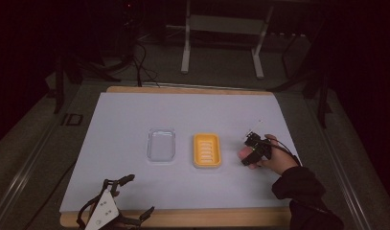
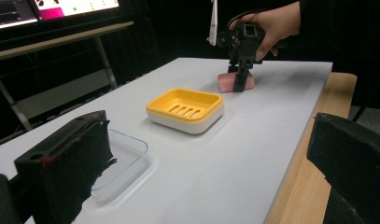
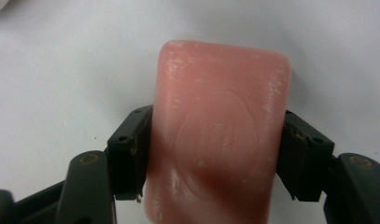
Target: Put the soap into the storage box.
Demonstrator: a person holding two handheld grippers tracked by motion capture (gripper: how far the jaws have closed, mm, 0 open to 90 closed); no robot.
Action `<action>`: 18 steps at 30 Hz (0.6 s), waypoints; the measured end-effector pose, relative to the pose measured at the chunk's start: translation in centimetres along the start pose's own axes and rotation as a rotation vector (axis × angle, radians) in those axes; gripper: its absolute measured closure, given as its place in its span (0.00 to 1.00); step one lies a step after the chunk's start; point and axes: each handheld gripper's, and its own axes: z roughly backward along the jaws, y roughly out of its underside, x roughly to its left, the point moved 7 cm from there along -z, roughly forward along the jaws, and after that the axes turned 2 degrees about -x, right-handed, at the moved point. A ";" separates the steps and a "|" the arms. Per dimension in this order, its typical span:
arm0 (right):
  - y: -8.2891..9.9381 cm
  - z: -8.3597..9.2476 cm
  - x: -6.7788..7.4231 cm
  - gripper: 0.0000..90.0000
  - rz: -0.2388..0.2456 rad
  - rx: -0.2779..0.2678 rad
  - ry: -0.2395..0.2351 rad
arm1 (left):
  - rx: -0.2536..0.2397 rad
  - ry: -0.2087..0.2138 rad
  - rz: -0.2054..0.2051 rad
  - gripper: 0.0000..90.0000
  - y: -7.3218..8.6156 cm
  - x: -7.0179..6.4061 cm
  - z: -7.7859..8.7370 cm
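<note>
High view: the right gripper (image 1: 250, 152) stands over the soap (image 1: 243, 153), just right of the yellow dish (image 1: 207, 150). The left gripper (image 1: 117, 200) lies released at the table's near edge.

Left gripper view: the soap (image 2: 235, 82) rests on the table beneath the right gripper (image 2: 240, 70), beyond the dish (image 2: 185, 109).

Right gripper view: both jaws press the soap's (image 3: 220, 140) long sides. It's a waxy pink bar, scuffed white; such a slick surface could slip from the jaws on lifting.

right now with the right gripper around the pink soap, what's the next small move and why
Probably a short straight lift. The right gripper has its jaws against both long sides of the pink soap, which still lies on the white table. The yellow soap dish sits empty just to its left, a likely destination once the bar clears the surface.
</note>
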 end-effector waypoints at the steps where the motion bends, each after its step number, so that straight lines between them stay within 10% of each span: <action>1: 0.0 0.0 0.1 0.40 -0.015 -0.002 0.006 | -0.002 0.000 0.000 0.01 0.0 0.0 0.0; 8: 0.3 0.2 0.2 0.42 -0.211 -0.010 0.049 | -0.002 0.000 -0.001 0.00 0.0 -0.1 0.0; 18: -0.7 1.4 1.0 0.42 -0.358 -0.017 0.057 | -0.002 -0.002 -0.003 0.01 -0.1 0.0 0.0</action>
